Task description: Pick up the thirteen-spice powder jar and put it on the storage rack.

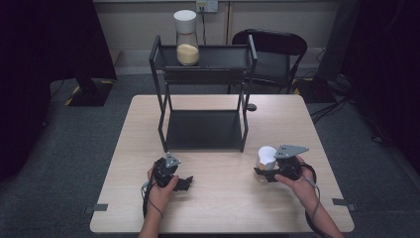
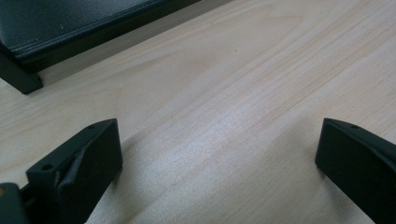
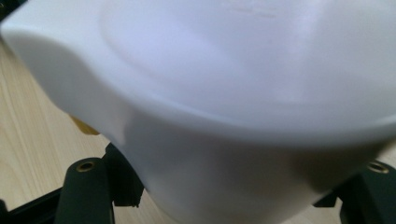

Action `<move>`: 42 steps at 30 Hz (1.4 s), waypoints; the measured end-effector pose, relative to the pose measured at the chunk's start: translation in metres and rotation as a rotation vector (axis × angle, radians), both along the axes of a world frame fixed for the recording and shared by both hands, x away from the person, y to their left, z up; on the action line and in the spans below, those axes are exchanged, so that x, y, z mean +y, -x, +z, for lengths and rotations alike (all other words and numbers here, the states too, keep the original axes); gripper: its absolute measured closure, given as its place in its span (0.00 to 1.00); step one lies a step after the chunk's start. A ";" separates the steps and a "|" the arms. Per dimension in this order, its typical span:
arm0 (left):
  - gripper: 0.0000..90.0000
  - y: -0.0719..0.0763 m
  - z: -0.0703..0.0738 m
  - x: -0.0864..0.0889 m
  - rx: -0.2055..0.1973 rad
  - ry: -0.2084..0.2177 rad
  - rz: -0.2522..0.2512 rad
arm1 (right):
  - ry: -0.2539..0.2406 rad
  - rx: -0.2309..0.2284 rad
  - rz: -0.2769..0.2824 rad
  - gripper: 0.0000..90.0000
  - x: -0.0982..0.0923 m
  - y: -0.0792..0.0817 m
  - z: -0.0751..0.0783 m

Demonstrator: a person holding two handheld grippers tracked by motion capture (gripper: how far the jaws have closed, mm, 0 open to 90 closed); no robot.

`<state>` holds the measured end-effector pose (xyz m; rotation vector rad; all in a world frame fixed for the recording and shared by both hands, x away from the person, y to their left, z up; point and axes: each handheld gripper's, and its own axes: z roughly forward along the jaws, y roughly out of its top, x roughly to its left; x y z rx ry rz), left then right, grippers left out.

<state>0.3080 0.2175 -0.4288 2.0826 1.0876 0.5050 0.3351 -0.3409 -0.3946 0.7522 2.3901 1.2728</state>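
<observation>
My right claw (image 1: pixel 261 172) grips a white-lidded jar (image 1: pixel 266 157) on the table (image 1: pixel 223 208); left claw (image 1: pixel 184 183) spread, empty. One jar (image 1: pixel 187 38) already atop rack (image 1: pixel 203 62); this one prob. left.

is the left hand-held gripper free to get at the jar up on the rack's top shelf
Probably yes: the left hand-held gripper is open and empty, and the jar stands alone on the rack, with nothing between them, though it is a far, high stretch.

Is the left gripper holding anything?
No: the left gripper is open, with bare table between its jaws.
</observation>
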 end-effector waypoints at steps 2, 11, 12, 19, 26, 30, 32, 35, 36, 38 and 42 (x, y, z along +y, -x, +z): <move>0.00 0.000 0.000 0.000 0.000 0.000 0.000 | 0.006 0.005 0.006 0.34 0.004 -0.003 0.004; 0.00 0.000 0.000 0.000 0.000 0.000 0.000 | -0.005 0.019 0.027 0.34 0.022 -0.018 0.017; 0.00 0.000 0.000 0.000 0.000 0.000 0.000 | 0.002 0.017 0.031 0.34 0.025 -0.020 0.019; 0.00 0.000 0.000 0.000 0.000 0.000 0.000 | 0.000 0.020 0.048 0.34 0.042 -0.031 0.029; 0.00 0.000 0.000 0.000 0.000 0.000 0.000 | 0.002 0.031 0.070 0.34 0.057 -0.042 0.040; 0.00 0.000 0.000 0.000 0.000 0.000 0.000 | 0.003 0.027 0.075 0.34 0.060 -0.046 0.045; 0.00 0.000 0.000 0.000 0.000 0.000 0.000 | 0.000 0.030 0.075 0.34 0.061 -0.049 0.047; 0.00 0.000 0.000 0.000 0.000 0.000 0.000 | 0.001 0.028 0.075 0.34 0.062 -0.051 0.051; 0.00 0.000 0.000 0.000 0.000 0.000 0.000 | 0.002 0.029 0.074 0.34 0.063 -0.052 0.053; 0.00 0.000 0.000 0.000 0.000 0.000 0.000 | 0.006 0.029 0.076 0.34 0.065 -0.055 0.057; 0.00 0.000 0.000 0.000 0.000 0.000 0.000 | -0.004 0.027 0.079 0.34 0.068 -0.059 0.063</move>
